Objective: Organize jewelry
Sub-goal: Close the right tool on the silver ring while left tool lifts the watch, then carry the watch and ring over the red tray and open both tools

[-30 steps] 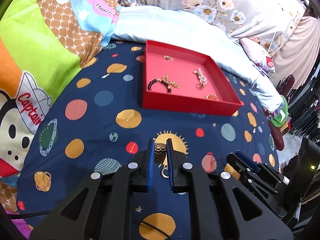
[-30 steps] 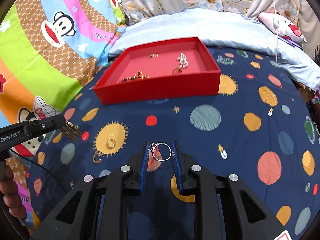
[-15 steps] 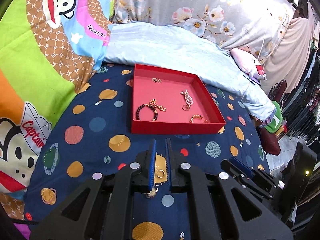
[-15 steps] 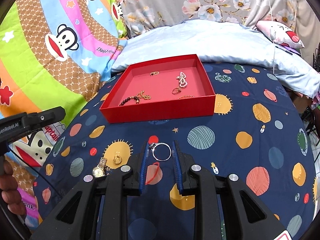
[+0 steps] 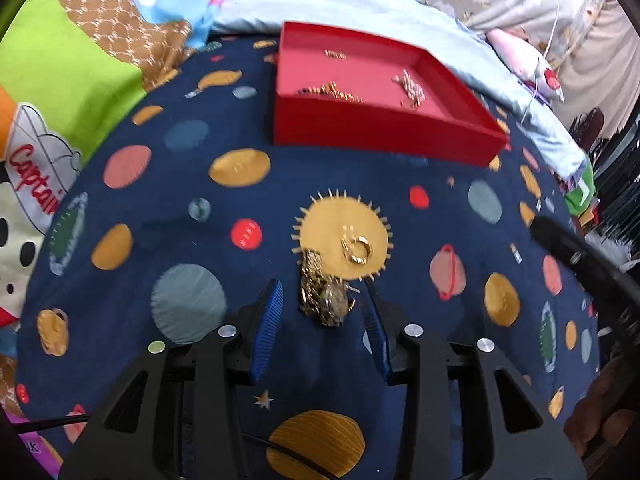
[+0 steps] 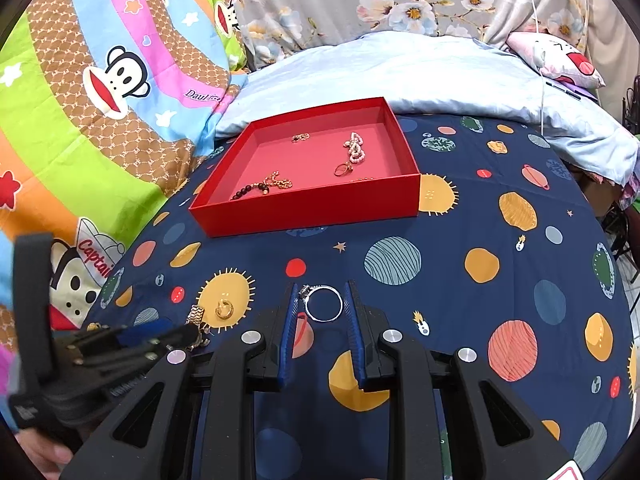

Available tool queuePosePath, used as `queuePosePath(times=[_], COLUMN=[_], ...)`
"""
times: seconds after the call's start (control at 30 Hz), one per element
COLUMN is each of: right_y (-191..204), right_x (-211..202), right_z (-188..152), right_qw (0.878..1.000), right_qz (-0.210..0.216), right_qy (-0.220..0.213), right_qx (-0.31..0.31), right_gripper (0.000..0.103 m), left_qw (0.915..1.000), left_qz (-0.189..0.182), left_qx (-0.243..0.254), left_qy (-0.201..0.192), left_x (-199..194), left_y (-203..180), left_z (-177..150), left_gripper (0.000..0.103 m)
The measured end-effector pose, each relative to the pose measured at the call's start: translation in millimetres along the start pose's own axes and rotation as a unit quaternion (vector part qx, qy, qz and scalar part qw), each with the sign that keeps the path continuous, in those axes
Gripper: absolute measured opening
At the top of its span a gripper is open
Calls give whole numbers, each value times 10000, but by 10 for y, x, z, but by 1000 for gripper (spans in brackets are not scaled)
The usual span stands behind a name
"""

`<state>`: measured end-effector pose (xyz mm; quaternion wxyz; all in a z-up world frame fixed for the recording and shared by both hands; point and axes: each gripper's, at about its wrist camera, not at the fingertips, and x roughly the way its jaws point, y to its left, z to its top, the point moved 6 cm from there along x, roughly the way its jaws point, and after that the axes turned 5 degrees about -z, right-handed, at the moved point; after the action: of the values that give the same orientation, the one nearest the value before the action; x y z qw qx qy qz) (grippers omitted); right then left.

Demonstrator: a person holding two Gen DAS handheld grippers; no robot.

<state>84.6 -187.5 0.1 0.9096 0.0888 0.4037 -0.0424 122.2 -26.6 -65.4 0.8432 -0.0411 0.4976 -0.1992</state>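
Note:
My left gripper [image 5: 322, 300] is open, its blue fingers either side of a gold watch [image 5: 326, 296] lying on the navy planet-print bedsheet. A gold ring [image 5: 357, 249] lies just beyond it on a sun print. My right gripper [image 6: 323, 304] is shut on a silver ring [image 6: 324, 303], held above the sheet. The red tray [image 6: 312, 212] sits farther back with a beaded bracelet [image 6: 260, 187], a pink bead piece [image 6: 355, 149] and a ring [image 6: 343, 169] inside. The tray also shows in the left wrist view [image 5: 380, 132]. The left gripper appears in the right wrist view [image 6: 140, 336].
A cartoon monkey quilt [image 6: 100, 80] rises on the left. A pale blue blanket [image 6: 420, 68] and a floral pillow [image 6: 380, 0] lie behind the tray. The bed edge drops off on the right [image 6: 616, 240].
My left gripper has opened and lowered; the gold watch it held now lies on the sheet between its fingers. My right gripper still holds the silver ring, raised slightly.

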Motion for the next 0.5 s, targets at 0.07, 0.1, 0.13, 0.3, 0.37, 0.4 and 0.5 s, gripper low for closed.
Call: queuePosePath(times=[0.07, 0.1, 0.13, 0.3, 0.37, 0.4, 0.5], right_y=[-5, -6, -6, -17, -16, -18, -10], right_x=[5, 6, 8, 14, 16, 16, 17], right_z=[1, 1, 0, -3, -3, -1, 4], right_qw=[10000, 10000, 10000, 10000, 10000, 10000, 10000], right_qz=[-8, -10, -14, -4, -6, -5, 1], right_qy=[3, 4, 6, 15, 12, 8, -1], right_qx=[6, 4, 2, 14, 1, -7, -8], right_gripper=[22, 22, 22, 22, 22, 22, 22], left_qw=[10000, 10000, 10000, 9999, 9998, 9997, 9996], left_qz=[-37, -38, -34, -131, -188, -201, -281], left_qx=[-11, -13, 9, 64, 89, 98, 89], left_qy=[78, 81, 70, 89, 75, 65, -17], left_x=[61, 76, 75, 63, 33, 21, -72], left_y=[-1, 1, -7, -39, -55, -65, -92], left_z=[-30, -36, -36, -35, -36, -31, 1], left_gripper=[25, 25, 23, 21, 21, 21, 20])
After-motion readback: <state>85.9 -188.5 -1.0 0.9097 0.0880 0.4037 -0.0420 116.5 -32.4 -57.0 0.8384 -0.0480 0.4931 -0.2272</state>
